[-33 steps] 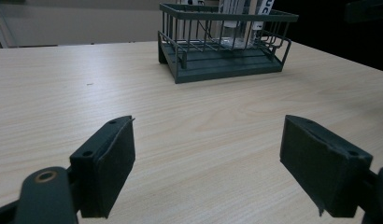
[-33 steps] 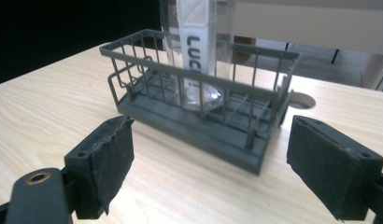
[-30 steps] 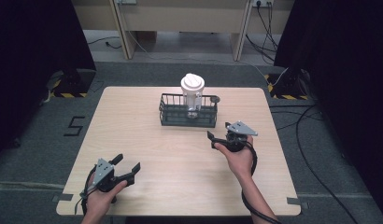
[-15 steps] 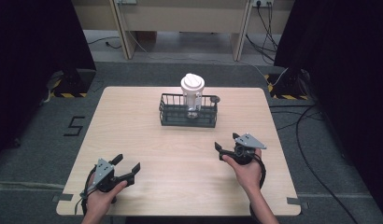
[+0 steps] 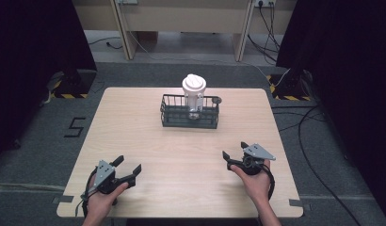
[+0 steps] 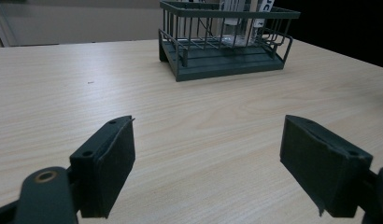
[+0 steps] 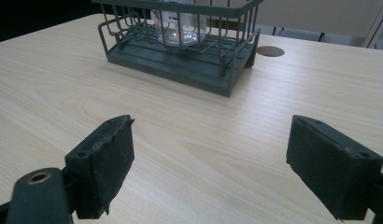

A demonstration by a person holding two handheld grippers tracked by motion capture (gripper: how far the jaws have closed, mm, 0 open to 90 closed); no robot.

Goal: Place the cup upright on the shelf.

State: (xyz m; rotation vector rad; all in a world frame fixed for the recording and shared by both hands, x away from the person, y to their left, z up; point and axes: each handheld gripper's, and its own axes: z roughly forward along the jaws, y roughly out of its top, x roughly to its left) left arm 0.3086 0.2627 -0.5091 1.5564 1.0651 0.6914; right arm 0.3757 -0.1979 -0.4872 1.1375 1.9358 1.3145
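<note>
Item: one wooden table (image 5: 181, 141), bearing a dark wire basket (image 5: 189, 117) toward its far edge, centred. Contents of basket: one clear bottle (image 5: 194, 96) with a white lid (image 5: 194, 84), upright, standing taller than the basket's rim; its lower part showed through the wires in the right gripper view (image 7: 180, 28). A small dark disc (image 5: 217, 100) lay on the table just beside the basket's right end. Left gripper (image 5: 127, 170): near the front-left edge, jaws spread wide, nothing between them. Right gripper (image 5: 234, 154): near the front-right edge, jaws likewise wide and empty. Both were well apart from the basket, with bare tabletop between. Hazards, as judged: the bottle appeared top-heavy and loosely housed, so a grasp taken high on the lid could tilt it against the wires; a jaw catching the rim on approach could drag the light basket across the smooth wood or tip it.
</note>
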